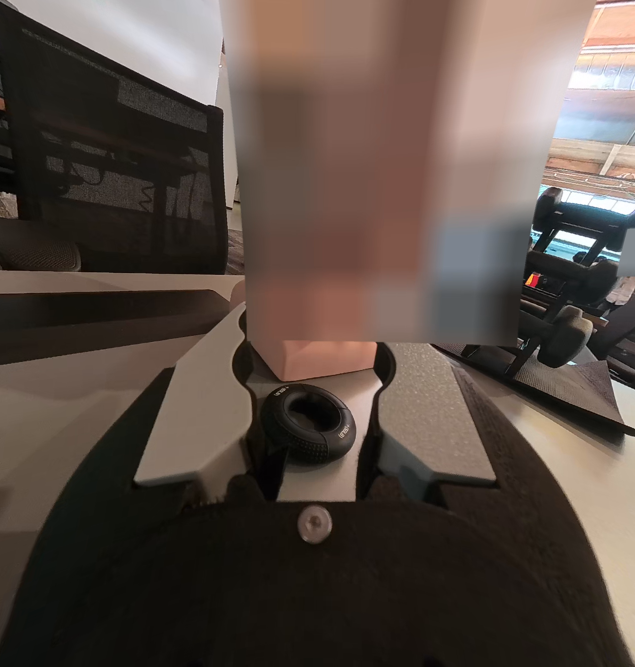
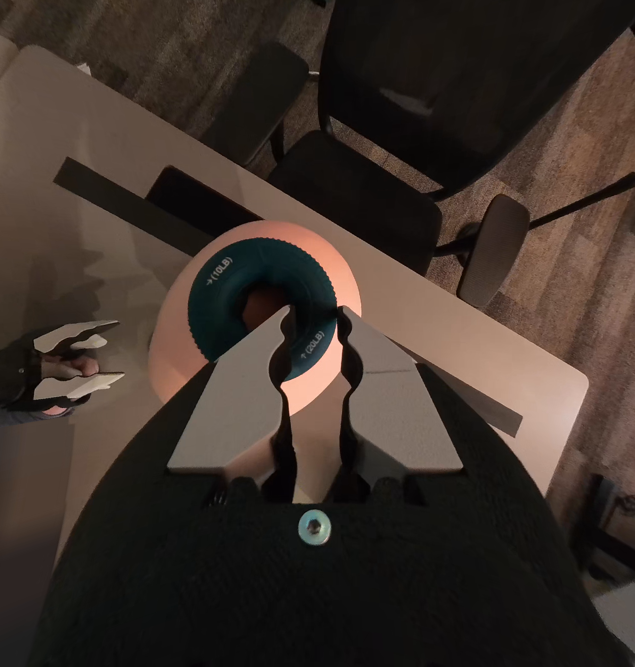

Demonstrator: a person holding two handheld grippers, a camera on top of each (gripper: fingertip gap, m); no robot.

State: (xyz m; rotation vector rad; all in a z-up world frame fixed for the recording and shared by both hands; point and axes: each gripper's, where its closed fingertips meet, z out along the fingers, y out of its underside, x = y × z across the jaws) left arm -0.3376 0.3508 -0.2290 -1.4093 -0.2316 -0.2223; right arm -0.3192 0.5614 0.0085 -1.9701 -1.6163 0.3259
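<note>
My right claw (image 2: 314, 308) grips the teal ring (image 2: 236, 285), white lettering on it; left claw (image 1: 310, 364) spread wide around a black ring (image 1: 309, 426), the pink stand (image 1: 319, 361) mostly blurred out.

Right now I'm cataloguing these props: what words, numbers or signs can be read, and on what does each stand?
I don't copy out writing, but here is where it stands.
On the black ring: white print in two spots, legible.
On the teal ring: white print in two spots, legible.
No other writing is legible.
</note>
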